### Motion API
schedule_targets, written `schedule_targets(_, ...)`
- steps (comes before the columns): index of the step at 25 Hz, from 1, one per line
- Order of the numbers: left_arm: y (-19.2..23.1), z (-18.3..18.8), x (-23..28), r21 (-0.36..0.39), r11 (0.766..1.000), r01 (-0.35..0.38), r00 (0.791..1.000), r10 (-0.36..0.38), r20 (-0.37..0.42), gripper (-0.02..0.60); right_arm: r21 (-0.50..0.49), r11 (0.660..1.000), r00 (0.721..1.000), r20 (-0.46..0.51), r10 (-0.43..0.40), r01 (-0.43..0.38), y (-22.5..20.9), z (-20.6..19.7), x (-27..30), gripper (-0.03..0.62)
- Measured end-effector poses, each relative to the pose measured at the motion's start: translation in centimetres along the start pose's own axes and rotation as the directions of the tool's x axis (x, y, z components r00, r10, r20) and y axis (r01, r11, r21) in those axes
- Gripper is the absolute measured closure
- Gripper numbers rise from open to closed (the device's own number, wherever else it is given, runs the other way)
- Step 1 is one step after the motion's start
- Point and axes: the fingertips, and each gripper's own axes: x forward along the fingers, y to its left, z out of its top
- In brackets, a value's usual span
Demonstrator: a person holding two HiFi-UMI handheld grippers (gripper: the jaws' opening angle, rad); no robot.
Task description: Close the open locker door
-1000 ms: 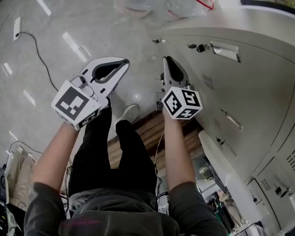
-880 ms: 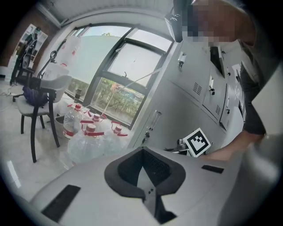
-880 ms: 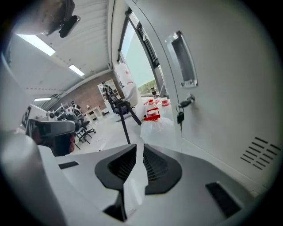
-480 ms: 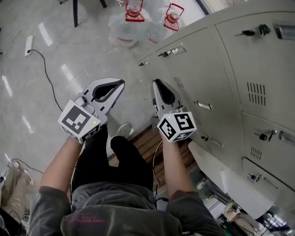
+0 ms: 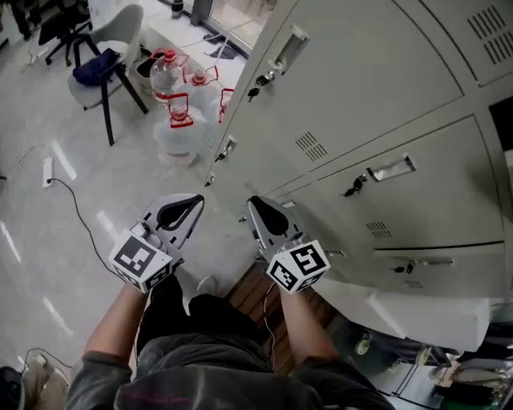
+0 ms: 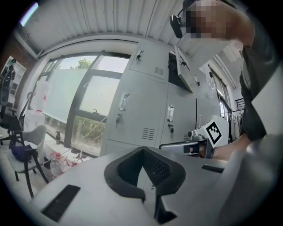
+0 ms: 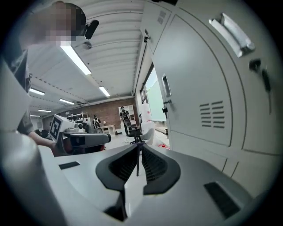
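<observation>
The pale grey metal locker door (image 5: 417,314) juts open near your right gripper (image 5: 253,201), untouched: the whole job remains. That gripper's jaws are closing on nothing; your left gripper (image 5: 198,199) is closed, empty.

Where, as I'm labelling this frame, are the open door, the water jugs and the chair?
open door (image 5: 417,314): head view, its pale panel.
water jugs (image 5: 170,140): head view, nearest jug's body.
chair (image 5: 122,22): head view, backrest.

There are two chairs (image 5: 100,68), at least three big water bottles (image 5: 178,132) with red handles, one power strip (image 5: 46,170) on the floor, one open locker door (image 5: 401,308) and one person (image 5: 232,376)
</observation>
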Motion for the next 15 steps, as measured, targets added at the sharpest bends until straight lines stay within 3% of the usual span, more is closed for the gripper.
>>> schedule_targets(5,-6.3,4.9,1.5,0.094,0.992,0.089,0.995,-0.092,0.029,0.568,-0.022,0.998,0.996,0.073,-0.049,0.051,-0.9,5.3,-7.2,0.551)
schedule_targets(10,-12.8,9.0,3.5,0.121,0.977,0.177,0.984,-0.179,0.008,0.568,-0.002,0.991,0.984,0.122,-0.131,0.133,-2.1,8.8,-14.5,0.551)
schedule_targets(15,-17.9,11.6,6.0,0.125,0.941,0.315,0.948,-0.317,-0.002,0.568,0.021,0.969,0.954,0.173,-0.246,0.246,-3.1,11.7,-20.4,0.551)
